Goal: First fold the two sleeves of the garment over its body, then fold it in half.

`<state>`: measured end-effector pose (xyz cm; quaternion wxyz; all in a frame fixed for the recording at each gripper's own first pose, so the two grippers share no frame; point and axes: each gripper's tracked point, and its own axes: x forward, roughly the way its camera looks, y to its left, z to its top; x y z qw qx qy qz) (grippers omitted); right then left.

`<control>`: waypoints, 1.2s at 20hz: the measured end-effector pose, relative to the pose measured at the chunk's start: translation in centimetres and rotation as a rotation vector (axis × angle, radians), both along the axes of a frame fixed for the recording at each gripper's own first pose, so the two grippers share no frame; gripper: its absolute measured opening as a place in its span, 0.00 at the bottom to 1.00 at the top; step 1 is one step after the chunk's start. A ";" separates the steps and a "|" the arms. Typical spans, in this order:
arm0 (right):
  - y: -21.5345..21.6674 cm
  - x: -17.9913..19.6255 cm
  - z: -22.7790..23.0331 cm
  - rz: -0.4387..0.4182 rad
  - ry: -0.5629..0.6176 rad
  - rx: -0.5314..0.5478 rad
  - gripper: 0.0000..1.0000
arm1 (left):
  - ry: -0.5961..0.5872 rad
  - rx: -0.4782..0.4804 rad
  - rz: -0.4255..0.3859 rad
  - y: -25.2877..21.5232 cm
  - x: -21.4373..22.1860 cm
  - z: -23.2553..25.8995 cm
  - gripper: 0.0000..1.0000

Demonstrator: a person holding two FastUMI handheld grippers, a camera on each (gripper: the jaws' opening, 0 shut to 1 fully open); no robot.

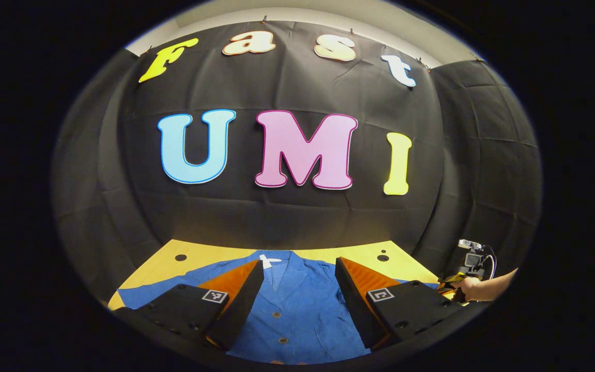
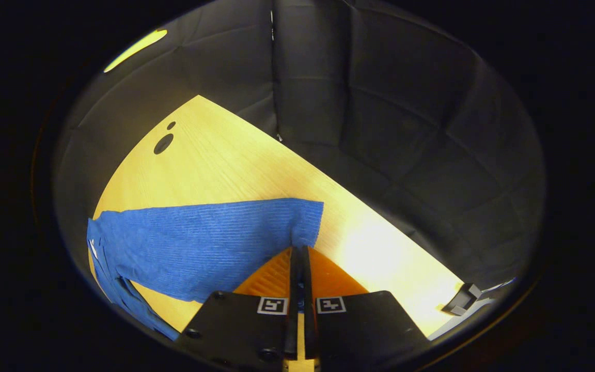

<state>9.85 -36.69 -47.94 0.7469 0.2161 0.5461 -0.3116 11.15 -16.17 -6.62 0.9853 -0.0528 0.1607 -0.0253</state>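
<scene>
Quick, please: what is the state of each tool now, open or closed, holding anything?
Left tool: open, holding nothing, above the blue shirt.
Right tool: closed on the sleeve near its cuff.

The shirt (image 1: 297, 305) runs off the bottom edge in the left gripper view, hem cut away, and the left gripper (image 1: 299, 276) covers both its shoulders. In the right gripper view, the sleeve (image 2: 204, 243) end slips behind the right gripper (image 2: 300, 253); whether cloth sits between the fingers can't be told.

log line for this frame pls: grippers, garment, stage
left gripper: open, above shirt front | right gripper: shut on sleeve cuff | blue button-up shirt: flat on yellow wooden table | stage: first sleeve fold starting
</scene>
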 end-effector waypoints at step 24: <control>26.2 14.3 12.9 0.384 -0.375 0.088 0.00 | 0.010 0.016 0.101 11.3 -5.9 -1.5 0.81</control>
